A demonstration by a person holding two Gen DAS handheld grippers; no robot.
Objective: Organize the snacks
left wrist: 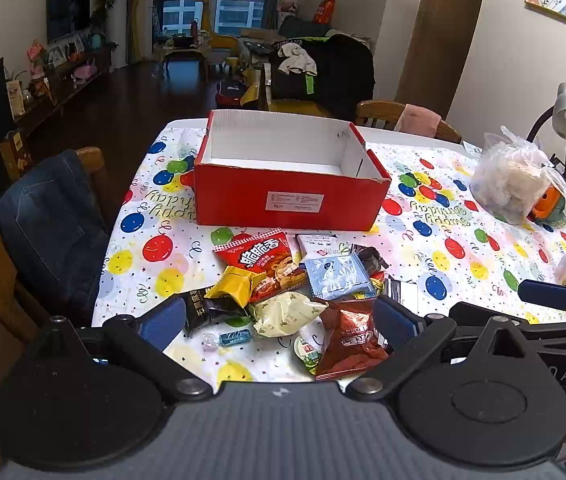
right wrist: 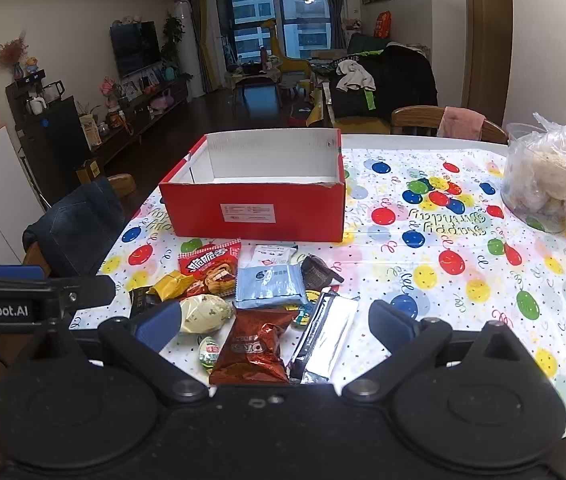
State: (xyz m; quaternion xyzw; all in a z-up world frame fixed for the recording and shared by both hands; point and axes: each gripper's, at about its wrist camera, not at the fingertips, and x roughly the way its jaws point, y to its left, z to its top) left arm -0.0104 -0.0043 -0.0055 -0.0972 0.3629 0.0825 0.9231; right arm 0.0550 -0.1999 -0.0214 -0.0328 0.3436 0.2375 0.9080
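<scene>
1. The left gripper (left wrist: 279, 322) is being held low over the near edge of the snack pile, its fingers spread wide with nothing between them; the spread is judged to suit a descent onto a loose packet.
2. The right gripper (right wrist: 275, 320) is likewise being held spread and empty, just beside the left one, so that either can be brought down on the pile.
3. The snacks are being kept in one heap on the balloon-print tablecloth (left wrist: 463, 232), between the grippers and the red box (left wrist: 291, 204); among them are a red crisp bag (left wrist: 261, 260), a pale blue packet (left wrist: 341, 276) and a brown foil packet (right wrist: 255, 348).
4. The box is being left open-topped and empty, close behind the heap, presumably as the receiving container.
5. No snack is yet being carried; sorting is judged not begun.
</scene>
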